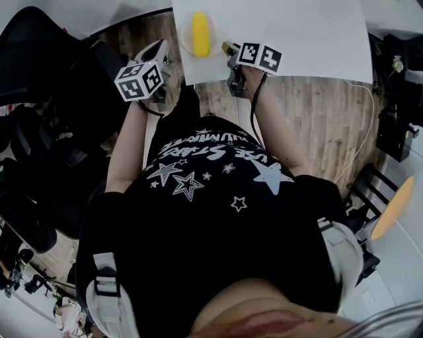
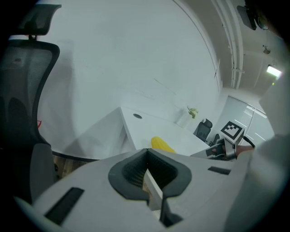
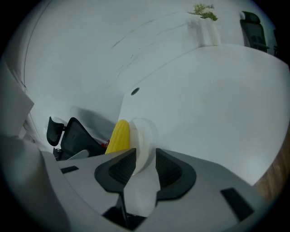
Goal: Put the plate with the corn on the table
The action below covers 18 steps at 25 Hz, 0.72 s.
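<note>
A yellow corn cob (image 1: 200, 33) lies on a pale round plate (image 1: 186, 41), which rests on the white table (image 1: 297, 39) near its front edge. My left gripper (image 1: 169, 53) is at the plate's left rim. In the left gripper view its jaws (image 2: 147, 156) are closed on a thin pale edge, the plate's rim, with the corn (image 2: 161, 144) just beyond. My right gripper (image 1: 228, 47) is at the plate's right side. Its jaws (image 3: 145, 152) stand apart around the plate's rim (image 3: 144, 136) with a gap on one side, and the corn (image 3: 119, 136) shows behind.
A dark office chair (image 1: 39, 79) stands left of the table, over wooden floor (image 1: 317, 125). On the table's far part are a small plant (image 3: 202, 11) and a cable hole (image 3: 135, 91). Another chair (image 3: 253, 27) is at the back.
</note>
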Each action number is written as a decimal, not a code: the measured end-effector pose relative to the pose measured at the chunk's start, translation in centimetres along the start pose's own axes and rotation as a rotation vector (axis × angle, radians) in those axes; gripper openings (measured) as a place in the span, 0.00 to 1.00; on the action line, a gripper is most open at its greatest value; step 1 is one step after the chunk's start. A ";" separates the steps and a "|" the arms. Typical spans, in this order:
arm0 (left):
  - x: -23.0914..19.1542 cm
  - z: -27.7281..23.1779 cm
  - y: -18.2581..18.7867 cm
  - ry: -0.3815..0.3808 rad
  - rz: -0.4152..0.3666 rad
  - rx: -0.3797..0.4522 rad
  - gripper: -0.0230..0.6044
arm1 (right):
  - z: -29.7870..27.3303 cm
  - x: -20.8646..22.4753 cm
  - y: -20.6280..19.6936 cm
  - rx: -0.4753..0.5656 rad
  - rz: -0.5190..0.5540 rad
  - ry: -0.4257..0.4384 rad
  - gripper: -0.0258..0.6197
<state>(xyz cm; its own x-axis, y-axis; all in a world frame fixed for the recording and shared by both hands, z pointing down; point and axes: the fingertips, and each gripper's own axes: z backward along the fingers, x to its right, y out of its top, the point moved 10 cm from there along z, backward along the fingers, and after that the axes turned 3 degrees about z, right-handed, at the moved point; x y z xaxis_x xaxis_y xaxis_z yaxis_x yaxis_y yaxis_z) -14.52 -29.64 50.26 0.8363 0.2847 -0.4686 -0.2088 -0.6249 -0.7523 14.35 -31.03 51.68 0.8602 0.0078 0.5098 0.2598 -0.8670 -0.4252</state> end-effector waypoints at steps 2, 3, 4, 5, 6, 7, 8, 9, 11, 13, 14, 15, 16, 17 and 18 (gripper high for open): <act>0.6 0.6 0.0 -0.005 -0.006 0.007 0.04 | 0.8 -0.1 -0.2 0.013 0.006 0.009 0.25; 0.9 0.9 -0.1 -0.008 -0.008 0.012 0.04 | 1.2 -0.2 -0.3 0.020 0.010 0.014 0.24; 1.2 1.2 -0.1 -0.011 -0.010 0.017 0.04 | 1.6 -0.2 -0.4 0.026 0.015 0.018 0.24; 1.6 1.5 -0.1 -0.014 -0.012 0.022 0.04 | 2.1 -0.3 -0.5 0.032 0.020 0.021 0.24; 1.9 1.9 -0.2 -0.017 -0.015 0.028 0.04 | 2.6 -0.4 -0.6 0.036 0.027 0.023 0.24; 2.2 2.3 -0.3 -0.018 -0.019 0.033 0.04 | 3.0 -0.4 -0.7 0.041 0.034 0.025 0.23; 2.5 2.7 -0.4 -0.019 -0.023 0.037 0.04 | 3.5 -0.5 -0.9 0.045 0.041 0.027 0.23; 2.8 3.1 -0.5 -0.019 -0.027 0.041 0.04 | 4.0 -0.5 -1.1 0.050 0.047 0.029 0.22; 3.5 3.9 -0.9 -0.021 -0.031 0.048 0.04 | 5.1 -0.4 -1.6 0.060 0.055 0.033 0.21; 4.3 4.6 -1.3 -0.025 -0.030 0.057 0.04 | 6.1 -0.2 -2.1 0.068 0.063 0.035 0.20; 4.7 5.1 -1.6 -0.027 -0.029 0.063 0.04 | 6.7 -0.2 -2.5 0.072 0.068 0.035 0.20; 5.2 5.6 -1.8 -0.028 -0.027 0.069 0.04 | 7.3 -0.2 -2.8 0.076 0.076 0.036 0.20; 5.8 6.1 -2.1 -0.029 -0.026 0.074 0.04 | 8.0 -0.2 -3.2 0.080 0.085 0.037 0.19; 6.3 6.6 -2.5 -0.030 -0.025 0.078 0.04 | 8.6 -0.1 -3.6 0.083 0.094 0.039 0.19; 6.9 7.2 -3.0 -0.030 -0.025 0.081 0.04 | 9.3 0.0 -4.1 0.085 0.102 0.042 0.18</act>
<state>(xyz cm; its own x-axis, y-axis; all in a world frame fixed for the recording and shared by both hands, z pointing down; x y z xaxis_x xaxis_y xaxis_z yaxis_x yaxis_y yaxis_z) -11.78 -20.61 45.95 0.8262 0.3219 -0.4623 -0.2297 -0.5567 -0.7983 17.34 -22.84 46.47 0.8653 -0.1012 0.4909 0.2096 -0.8167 -0.5377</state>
